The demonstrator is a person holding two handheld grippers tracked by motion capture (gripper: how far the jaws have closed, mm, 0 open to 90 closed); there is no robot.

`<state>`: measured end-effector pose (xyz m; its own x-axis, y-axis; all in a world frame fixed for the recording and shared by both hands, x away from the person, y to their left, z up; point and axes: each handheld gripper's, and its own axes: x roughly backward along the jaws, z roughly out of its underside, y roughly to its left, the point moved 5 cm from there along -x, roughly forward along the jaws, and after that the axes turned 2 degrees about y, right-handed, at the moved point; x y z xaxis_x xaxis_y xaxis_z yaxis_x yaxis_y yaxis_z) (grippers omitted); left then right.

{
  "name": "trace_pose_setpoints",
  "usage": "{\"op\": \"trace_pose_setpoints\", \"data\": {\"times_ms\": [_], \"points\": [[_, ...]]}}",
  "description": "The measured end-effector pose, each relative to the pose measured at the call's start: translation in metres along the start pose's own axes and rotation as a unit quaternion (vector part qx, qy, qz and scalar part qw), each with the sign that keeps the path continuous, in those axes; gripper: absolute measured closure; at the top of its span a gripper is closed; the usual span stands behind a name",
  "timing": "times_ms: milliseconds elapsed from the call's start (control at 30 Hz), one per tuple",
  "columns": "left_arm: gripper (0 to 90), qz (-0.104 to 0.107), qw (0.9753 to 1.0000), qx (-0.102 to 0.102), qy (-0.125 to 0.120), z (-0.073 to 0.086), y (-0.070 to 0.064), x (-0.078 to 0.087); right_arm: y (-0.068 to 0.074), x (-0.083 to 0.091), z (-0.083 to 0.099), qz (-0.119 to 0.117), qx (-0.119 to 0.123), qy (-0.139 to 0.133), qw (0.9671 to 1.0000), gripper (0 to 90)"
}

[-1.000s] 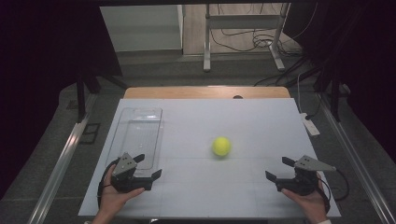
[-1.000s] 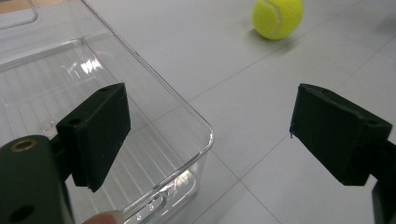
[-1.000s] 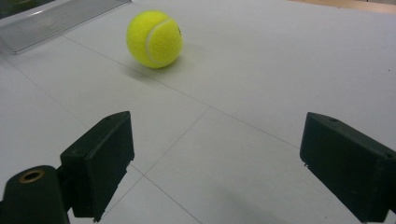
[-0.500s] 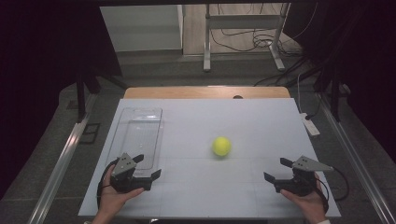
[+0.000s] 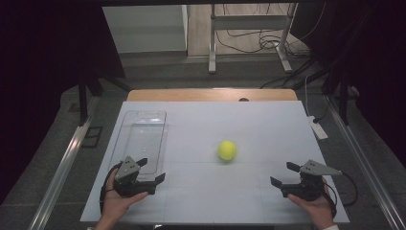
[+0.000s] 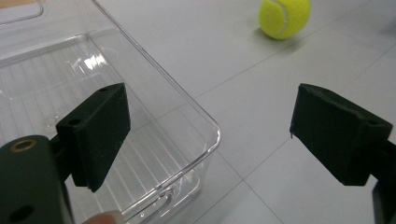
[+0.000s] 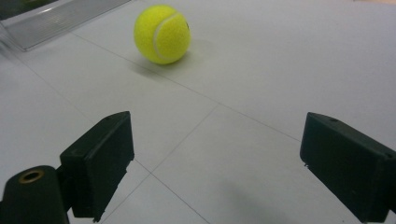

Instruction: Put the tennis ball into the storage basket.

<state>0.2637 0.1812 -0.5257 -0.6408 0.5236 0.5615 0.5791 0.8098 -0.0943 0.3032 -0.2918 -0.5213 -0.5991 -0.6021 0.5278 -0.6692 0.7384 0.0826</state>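
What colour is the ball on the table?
The tennis ball is bright yellow-green with a pale curved seam; the right gripper view shows it best.

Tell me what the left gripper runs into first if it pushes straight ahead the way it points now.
Probably the clear plastic bin: its near corner lies between the open jaws of the left gripper. The tennis ball sits farther off to the right; depth is uncertain.

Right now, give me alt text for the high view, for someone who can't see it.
A yellow tennis ball sits alone near the middle of a white table. Near the front edge a person's hands hold two open tools, the left tool beside a clear plastic tray and the right tool at the far right, both apart from the ball.
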Motion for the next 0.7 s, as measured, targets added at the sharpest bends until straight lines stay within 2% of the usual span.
{"op": "trace_pose_setpoints", "data": {"times_ms": [467,700], "points": [[12.7,-0.004,1.0,0.008,0.003,-0.0027,-0.0015,0.0038,-0.0001,-0.0023,-0.0001,-0.007,-0.01,0.0,0.9999,10.3],[12.6,0.003,0.9999,-0.007,0.014,-0.0064,-0.0077,0.0032,0.0004,0.0039,0.0006,0.001,-0.011,-0.003,0.9999,10.3]]}}
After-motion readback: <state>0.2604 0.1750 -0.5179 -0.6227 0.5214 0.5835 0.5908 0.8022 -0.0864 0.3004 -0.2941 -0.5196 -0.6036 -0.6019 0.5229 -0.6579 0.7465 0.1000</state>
